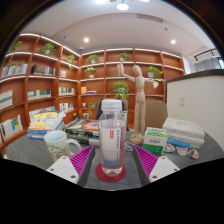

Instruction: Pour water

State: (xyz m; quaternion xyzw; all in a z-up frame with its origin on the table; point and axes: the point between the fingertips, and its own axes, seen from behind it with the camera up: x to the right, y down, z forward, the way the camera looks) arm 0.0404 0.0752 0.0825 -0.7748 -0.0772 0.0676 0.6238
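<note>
A tall clear bottle [111, 135] with a red base and red print stands upright on the grey table [30, 158]. It sits between my gripper's [112, 162] two fingers. The magenta pads [82, 158] flank it, with a gap showing on each side, so the gripper is open around it. A white mug [57, 144] stands on the table just left of the left finger. I cannot tell how much water the bottle holds.
Beyond the right finger lie a green-and-white box [155, 137] and a stack of flat boxes [184, 130]. Books [44, 122] are piled at the back left. A wooden mannequin [140, 92] stands behind, in front of bookshelves [60, 75].
</note>
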